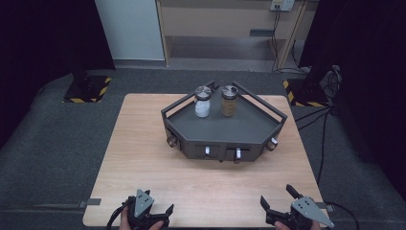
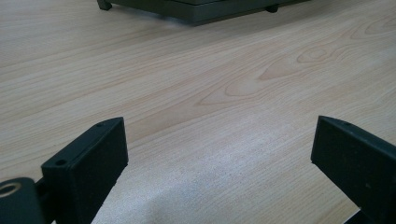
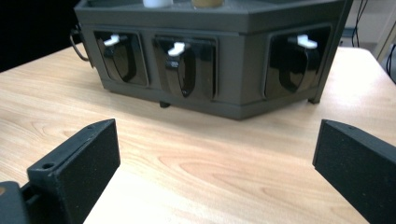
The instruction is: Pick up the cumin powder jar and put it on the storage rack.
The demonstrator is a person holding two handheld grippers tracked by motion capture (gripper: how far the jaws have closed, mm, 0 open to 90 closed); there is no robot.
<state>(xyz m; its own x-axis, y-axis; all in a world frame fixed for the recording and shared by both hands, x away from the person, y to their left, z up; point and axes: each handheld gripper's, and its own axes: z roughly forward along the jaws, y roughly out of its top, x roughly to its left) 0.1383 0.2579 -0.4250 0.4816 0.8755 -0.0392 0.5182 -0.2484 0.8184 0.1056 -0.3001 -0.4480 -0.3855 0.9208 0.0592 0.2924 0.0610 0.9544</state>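
Nearest the high view's lens, at about 7 o'clock on the table [image 1: 143,158], the left gripper [image 1: 148,213] rests by the near edge with its jaws spread wide and nothing between them; its own view looks across bare wood grain with the jaws far apart. At about 5 o'clock the right gripper [image 1: 277,199] sits likewise at the near edge, jaws parted and empty, and its own view faces the front of the dark rack [image 3: 215,56], where three recessed slots each carry a small white tab. That rack [image 1: 225,127] stands around the middle of the table, toward 1 o'clock, well apart from both grippers. On its top shelf, toward the far corner at 12 o'clock, two jars stand upright and just beside each other: a white jar [image 1: 202,103] to the left and a brown jar [image 1: 229,101] to the right, both with metal lids. Going for either jar looks risky because they sit so close together: a wide jaw coming in between them could knock the neighbour over. The raised rail [image 1: 261,103] round the shelf could also catch a gripper arriving too low, and a grip high on the smooth lid might slip.
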